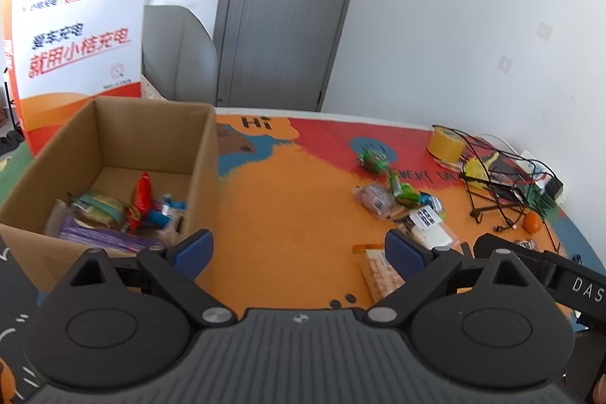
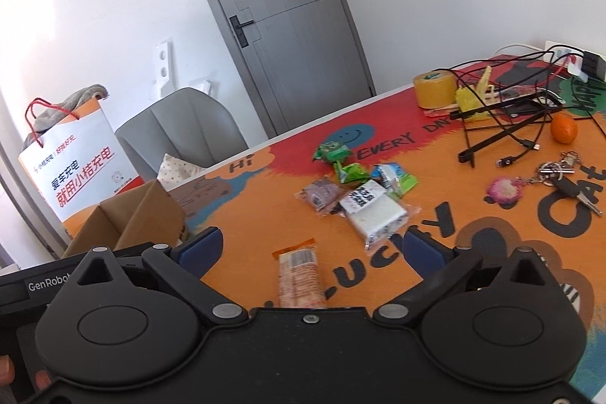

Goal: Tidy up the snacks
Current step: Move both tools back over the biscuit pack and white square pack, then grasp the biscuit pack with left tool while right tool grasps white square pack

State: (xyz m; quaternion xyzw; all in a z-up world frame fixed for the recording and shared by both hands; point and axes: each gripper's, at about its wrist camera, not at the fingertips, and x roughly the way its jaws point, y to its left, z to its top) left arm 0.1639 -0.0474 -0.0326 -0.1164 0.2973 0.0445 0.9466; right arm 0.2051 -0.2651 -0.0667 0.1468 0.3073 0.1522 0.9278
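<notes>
An open cardboard box (image 1: 206, 154) stands at the left of the table with several snack packets (image 1: 121, 211) inside; its corner (image 2: 151, 211) shows at the left of the right wrist view. Loose snacks lie on the colourful mat: a white packet (image 2: 373, 211) (image 1: 428, 226), green packets (image 2: 333, 152) (image 1: 373, 158), a clear packet with a dark snack (image 2: 322, 194) and a long biscuit packet (image 2: 301, 271) (image 1: 380, 275). My left gripper (image 1: 299, 254) is open and empty beside the box. My right gripper (image 2: 312, 254) is open, with the biscuit packet lying just ahead between its fingers, untouched.
At the far right are a yellow tape roll (image 2: 433, 89), tangled black cables with a wire stand (image 2: 507, 124), an orange fruit (image 2: 564, 127) and keys (image 2: 560, 177). A white and orange paper bag (image 1: 75, 40) stands behind the box. A grey chair (image 2: 181, 131) sits past the table.
</notes>
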